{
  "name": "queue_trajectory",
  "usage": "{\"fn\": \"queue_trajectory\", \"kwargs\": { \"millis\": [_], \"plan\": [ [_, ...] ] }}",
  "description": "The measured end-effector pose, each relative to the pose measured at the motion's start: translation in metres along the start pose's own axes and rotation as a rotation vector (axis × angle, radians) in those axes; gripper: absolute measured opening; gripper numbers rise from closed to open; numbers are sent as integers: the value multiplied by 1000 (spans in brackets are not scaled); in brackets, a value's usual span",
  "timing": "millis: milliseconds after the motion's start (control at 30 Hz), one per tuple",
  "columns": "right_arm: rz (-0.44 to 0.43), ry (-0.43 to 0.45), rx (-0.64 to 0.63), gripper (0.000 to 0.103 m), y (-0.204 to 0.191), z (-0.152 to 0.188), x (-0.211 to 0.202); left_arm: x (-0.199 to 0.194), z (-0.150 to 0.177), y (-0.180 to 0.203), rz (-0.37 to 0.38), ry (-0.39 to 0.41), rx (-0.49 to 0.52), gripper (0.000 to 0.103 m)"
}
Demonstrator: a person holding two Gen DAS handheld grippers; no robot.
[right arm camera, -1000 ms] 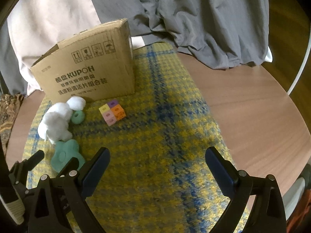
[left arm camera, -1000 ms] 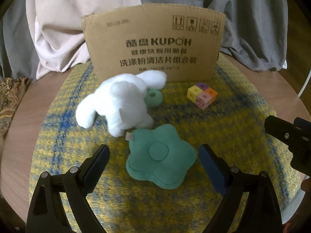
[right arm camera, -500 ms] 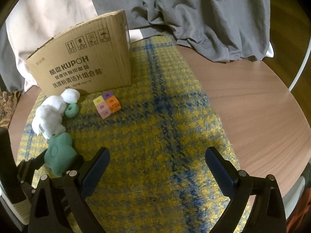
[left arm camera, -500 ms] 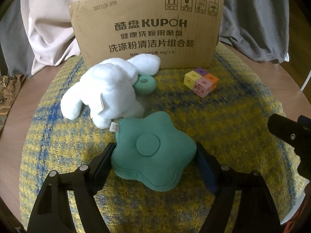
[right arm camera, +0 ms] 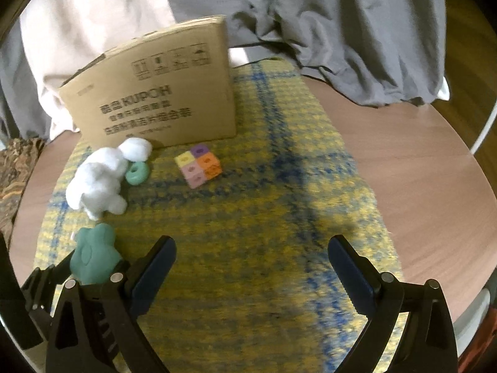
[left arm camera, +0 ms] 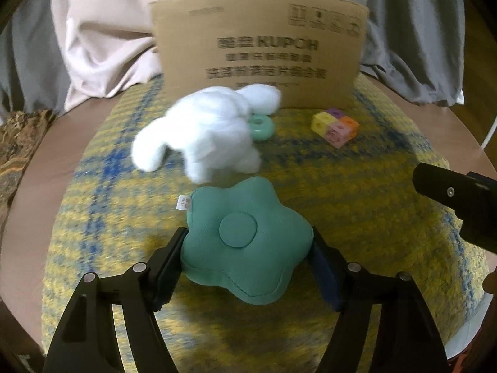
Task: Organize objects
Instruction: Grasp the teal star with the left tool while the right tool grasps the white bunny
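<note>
A green star-shaped cushion [left arm camera: 239, 233] lies on the yellow and blue mat [left arm camera: 357, 205]. My left gripper [left arm camera: 248, 241] has a finger on each side of it, and the jaws are closing with the pads pressed into the cushion's edges. The cushion [right arm camera: 93, 255] also shows at the lower left of the right wrist view. A white plush toy [left arm camera: 211, 133], a small green ring [left arm camera: 262, 126] and a block of coloured cubes [left arm camera: 337, 126] lie in front of a cardboard box [left arm camera: 261, 46]. My right gripper [right arm camera: 251, 244] hangs open over bare mat, with nothing between its fingers.
The mat covers a round wooden table [right arm camera: 403, 155]. Grey and pale cloth [right arm camera: 341, 31] hangs behind the box. A patterned fabric [left arm camera: 18, 143] lies at the left edge. Part of the right gripper's finger [left arm camera: 450, 191] juts in at the right of the left wrist view.
The left gripper moved forward around the green cushion and its jaws narrowed until the pads touched both sides. The cushion now sits a little apart from the white plush. The right gripper stayed open and still.
</note>
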State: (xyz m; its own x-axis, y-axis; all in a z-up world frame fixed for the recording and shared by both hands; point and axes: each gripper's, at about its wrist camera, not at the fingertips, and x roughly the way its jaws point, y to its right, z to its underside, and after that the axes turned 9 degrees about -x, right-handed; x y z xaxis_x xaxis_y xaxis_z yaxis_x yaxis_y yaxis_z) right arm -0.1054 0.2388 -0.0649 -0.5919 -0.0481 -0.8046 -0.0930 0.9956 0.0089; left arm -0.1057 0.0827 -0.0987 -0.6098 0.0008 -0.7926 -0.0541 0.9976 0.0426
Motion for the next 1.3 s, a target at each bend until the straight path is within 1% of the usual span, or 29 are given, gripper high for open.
{"fn": "queue_trajectory", "kwargs": {
  "millis": [467,733,867,1067,1267,1300],
  "plan": [
    [-73,24,-103,99,-80,-26,7,-16,-10,-81,-87,46,-107,73],
    [-97,13,-161,99,-125,-39,19,-14,-22,-124,-108,54,-174,73],
    [-106,0,-183,99,-143,-46,28,-10,-26,-137,-115,60,-191,73],
    [-105,-23,-203,99,-158,-57,44,-3,-34,-153,-113,60,-217,73],
    [-93,-48,-210,98,-168,-63,60,-2,-38,-155,-109,66,-216,73],
    [-91,-51,-211,95,-168,-63,62,-2,-37,-155,-108,67,-215,73]
  ]
}}
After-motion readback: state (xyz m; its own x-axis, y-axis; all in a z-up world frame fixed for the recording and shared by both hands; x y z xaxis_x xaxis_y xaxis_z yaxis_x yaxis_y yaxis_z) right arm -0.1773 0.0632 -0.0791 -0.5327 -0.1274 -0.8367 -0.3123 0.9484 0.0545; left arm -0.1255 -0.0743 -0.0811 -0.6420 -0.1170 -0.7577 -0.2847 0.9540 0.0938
